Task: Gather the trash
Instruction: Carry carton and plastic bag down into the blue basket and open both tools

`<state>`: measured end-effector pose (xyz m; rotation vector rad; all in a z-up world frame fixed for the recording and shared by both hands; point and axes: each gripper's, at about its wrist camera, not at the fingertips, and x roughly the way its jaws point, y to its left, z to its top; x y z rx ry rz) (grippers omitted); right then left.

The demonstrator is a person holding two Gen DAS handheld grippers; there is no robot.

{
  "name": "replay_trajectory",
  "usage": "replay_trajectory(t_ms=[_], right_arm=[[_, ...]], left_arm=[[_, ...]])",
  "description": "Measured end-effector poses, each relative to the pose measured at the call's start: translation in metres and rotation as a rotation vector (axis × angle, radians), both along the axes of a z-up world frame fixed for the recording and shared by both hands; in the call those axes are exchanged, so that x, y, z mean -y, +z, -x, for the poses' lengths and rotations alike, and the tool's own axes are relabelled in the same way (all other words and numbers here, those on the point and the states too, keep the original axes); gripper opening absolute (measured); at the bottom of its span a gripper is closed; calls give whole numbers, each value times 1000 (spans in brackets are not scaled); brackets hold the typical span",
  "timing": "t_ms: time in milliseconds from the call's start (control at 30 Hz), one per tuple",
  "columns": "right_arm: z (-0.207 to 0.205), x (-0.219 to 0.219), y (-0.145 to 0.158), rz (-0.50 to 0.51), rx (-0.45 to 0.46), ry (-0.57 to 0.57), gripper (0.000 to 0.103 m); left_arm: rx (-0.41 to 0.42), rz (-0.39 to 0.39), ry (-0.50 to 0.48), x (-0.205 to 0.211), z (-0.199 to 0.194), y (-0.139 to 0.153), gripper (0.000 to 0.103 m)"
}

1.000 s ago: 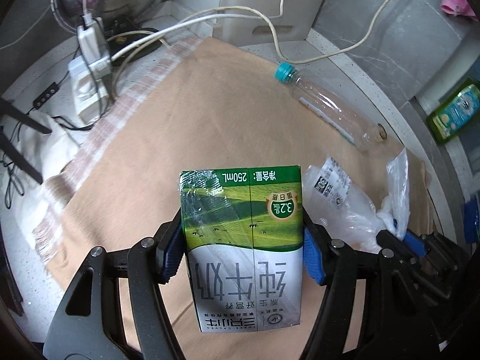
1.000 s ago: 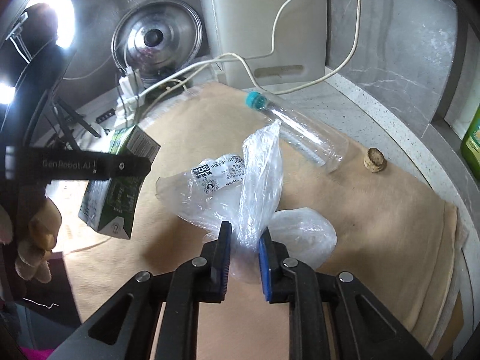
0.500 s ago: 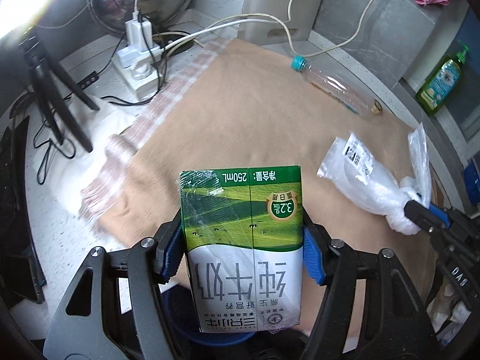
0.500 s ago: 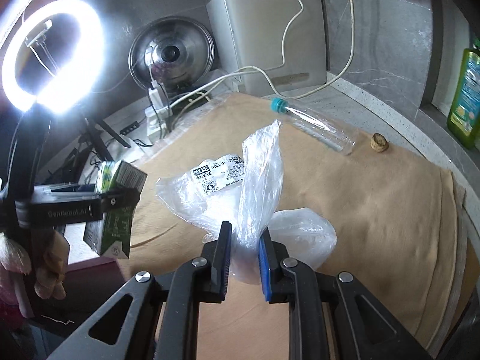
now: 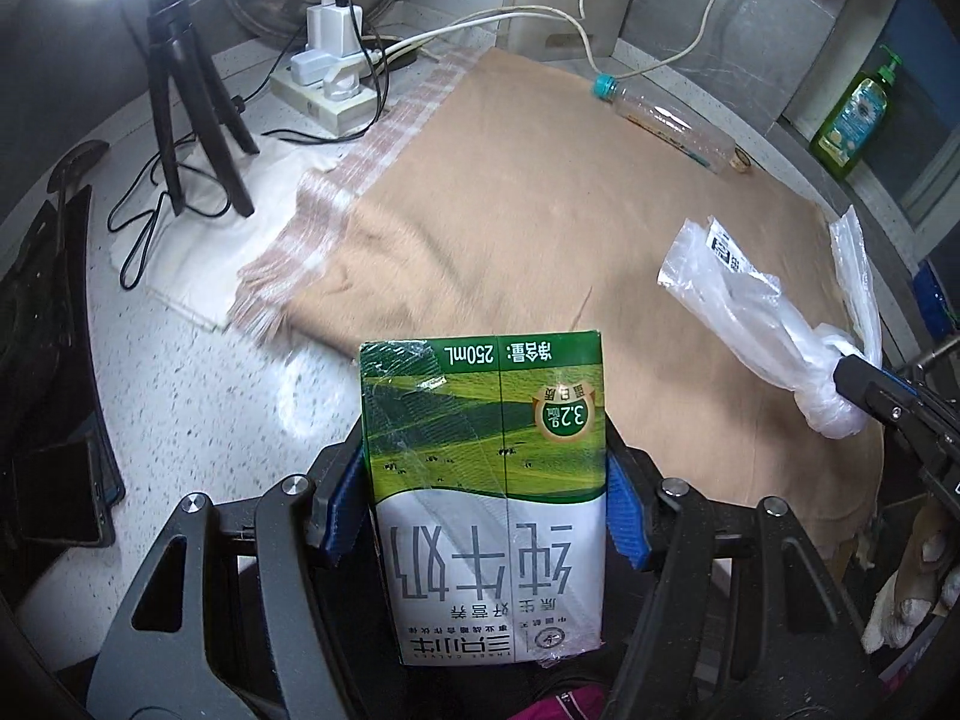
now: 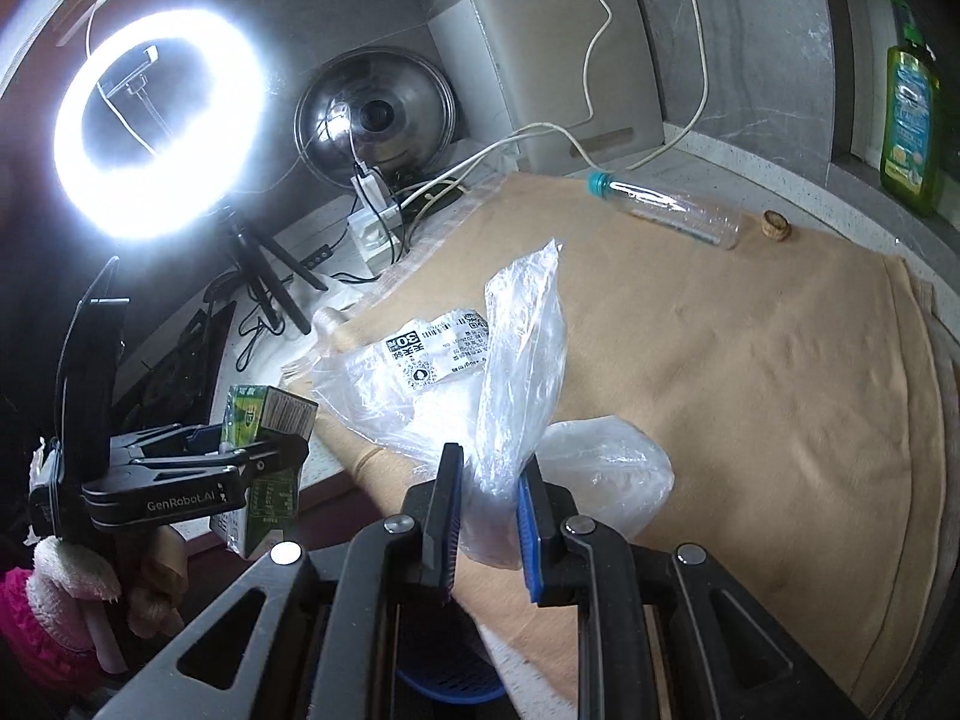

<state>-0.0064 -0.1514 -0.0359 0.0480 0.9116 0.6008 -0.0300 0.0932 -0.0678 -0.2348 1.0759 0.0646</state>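
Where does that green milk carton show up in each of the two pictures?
Left wrist view: the milk carton fills the lower centre, clamped in the left claw.
Right wrist view: lower left, small, seen side-on.
Shared landmark: the clear bottle with a teal cap.

Each camera rides just behind its own hand-held gripper, looking steeply down along the fingers. Both take in the tan cloth (image 5: 540, 192) on the surface (image 5: 198, 396) and the clear bottle (image 6: 672, 213) lying at its far edge.

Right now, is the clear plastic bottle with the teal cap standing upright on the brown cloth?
No, the plastic bottle lies on its side at the far edge of the brown cloth, its teal cap pointing left.
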Motion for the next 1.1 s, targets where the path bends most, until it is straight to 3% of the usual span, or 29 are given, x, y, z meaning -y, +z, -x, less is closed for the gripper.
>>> replay_trajectory(t_ms=[467,800,1100], right_arm=[[62,-19,-15,-39,-75,-6,15],[90,-31,-47,-25,-157,-2,15],[101,-48,-85,48,-210,-1,15]], left_arm=[[-96,44,-48,-6,54,-36,67],[-175,44,-82,-3,74,-72,67],[-255,41,-97,1,81,-110,67]])
